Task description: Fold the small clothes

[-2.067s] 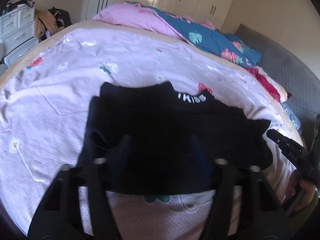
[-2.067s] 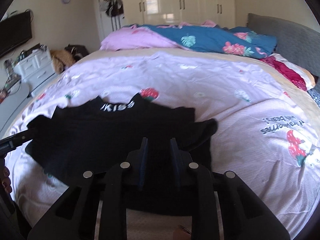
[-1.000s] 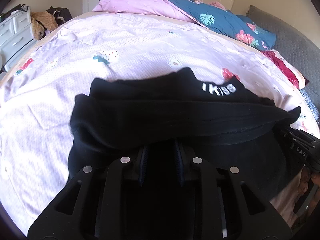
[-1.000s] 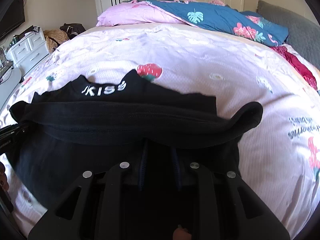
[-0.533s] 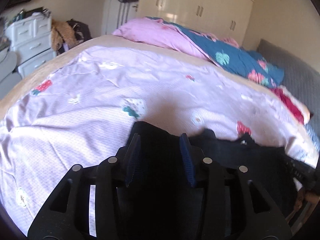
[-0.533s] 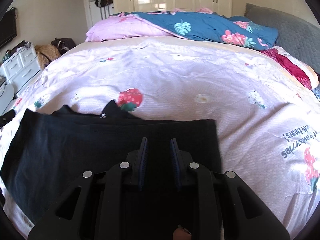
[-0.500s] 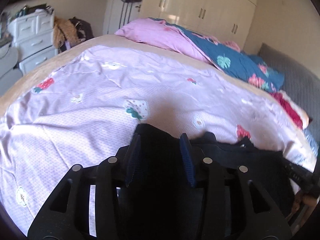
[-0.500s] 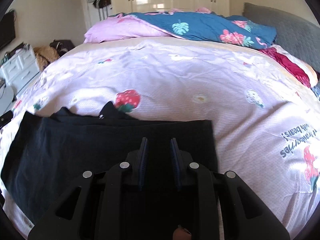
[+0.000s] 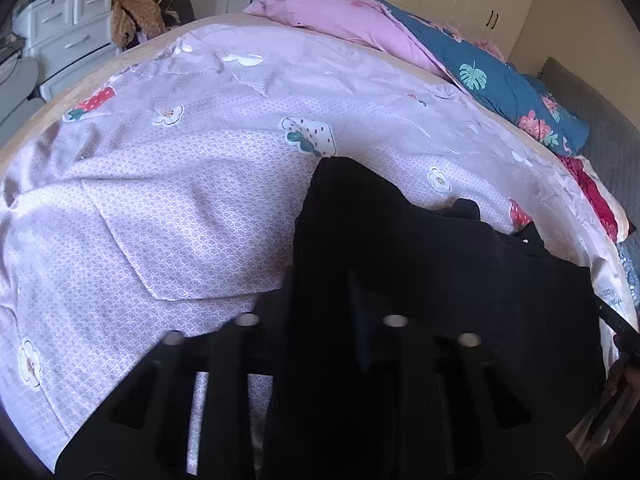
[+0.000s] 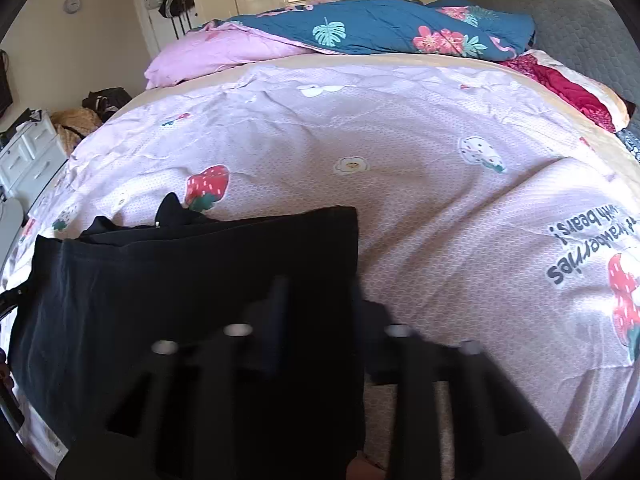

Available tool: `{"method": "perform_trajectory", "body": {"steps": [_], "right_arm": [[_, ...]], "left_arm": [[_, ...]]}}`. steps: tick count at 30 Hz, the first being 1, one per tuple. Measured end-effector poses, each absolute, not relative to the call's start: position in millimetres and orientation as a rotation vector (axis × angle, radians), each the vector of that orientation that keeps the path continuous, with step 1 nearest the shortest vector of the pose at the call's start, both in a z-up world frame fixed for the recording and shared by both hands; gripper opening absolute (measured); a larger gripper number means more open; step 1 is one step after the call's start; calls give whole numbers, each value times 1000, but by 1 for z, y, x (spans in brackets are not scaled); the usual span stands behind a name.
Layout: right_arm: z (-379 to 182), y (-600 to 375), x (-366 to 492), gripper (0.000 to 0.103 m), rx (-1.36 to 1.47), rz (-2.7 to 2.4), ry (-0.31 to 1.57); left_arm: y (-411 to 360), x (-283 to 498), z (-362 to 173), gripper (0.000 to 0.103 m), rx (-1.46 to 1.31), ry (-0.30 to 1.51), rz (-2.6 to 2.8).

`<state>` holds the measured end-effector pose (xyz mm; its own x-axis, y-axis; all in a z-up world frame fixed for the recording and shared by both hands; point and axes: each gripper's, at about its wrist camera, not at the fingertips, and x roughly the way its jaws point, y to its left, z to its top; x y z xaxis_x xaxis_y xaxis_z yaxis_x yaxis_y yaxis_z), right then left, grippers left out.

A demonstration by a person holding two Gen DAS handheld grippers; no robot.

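Okay, first fold is done. A second ago you had the hem lifted over the print; now the shirt [image 9: 420,260] lies flat, doubled, on the sheet [image 9: 180,200], print covered. Only the collar tip [image 10: 172,208] pokes out past the far edge.

Left gripper [image 9: 324,312]: jaws have just been closing and read as closed. It has slid from mid-shirt to the shirt's left edge. The fingers sit over that edge, black on black and blurred, so I can't tell whether cloth is pinched between them.

Right gripper [image 10: 316,312]: same story. Its jaws have just been closing and are now closed, and it has shifted to the shirt's right edge, which runs straight down past its fingers. The frame is blurred, so the grip is unconfirmed.

My read is that you're set up for the side fold, one gripper per edge. Check that you have both layers before lifting, or the top layer will peel off and undo the first fold.

Pose: both grippers angle steeply down at the bed, low over the near half of the shirt and well apart. Each one's tip shows at the edge of the other's view.
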<state>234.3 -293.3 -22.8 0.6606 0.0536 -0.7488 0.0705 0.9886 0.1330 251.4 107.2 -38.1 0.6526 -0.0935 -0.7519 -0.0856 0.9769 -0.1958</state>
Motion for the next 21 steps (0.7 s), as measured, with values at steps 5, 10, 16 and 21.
{"method": "perform_trajectory", "body": {"steps": [5,10,16,21], "right_arm": [[-4,-294,226,7,187,-10,765],[10,-301,222,7,215,-27,677],[-4,-299,231,7,182,-56,734],[-10,-297,231,10,175,-67,773]], "left_arm": [[109,242,-19,4,-203,803,3],[119,236,-7,4,-226,756,12],[121,243,-26,4,-236,809,29],[121,240,-26,7,-232,816,41]]}}
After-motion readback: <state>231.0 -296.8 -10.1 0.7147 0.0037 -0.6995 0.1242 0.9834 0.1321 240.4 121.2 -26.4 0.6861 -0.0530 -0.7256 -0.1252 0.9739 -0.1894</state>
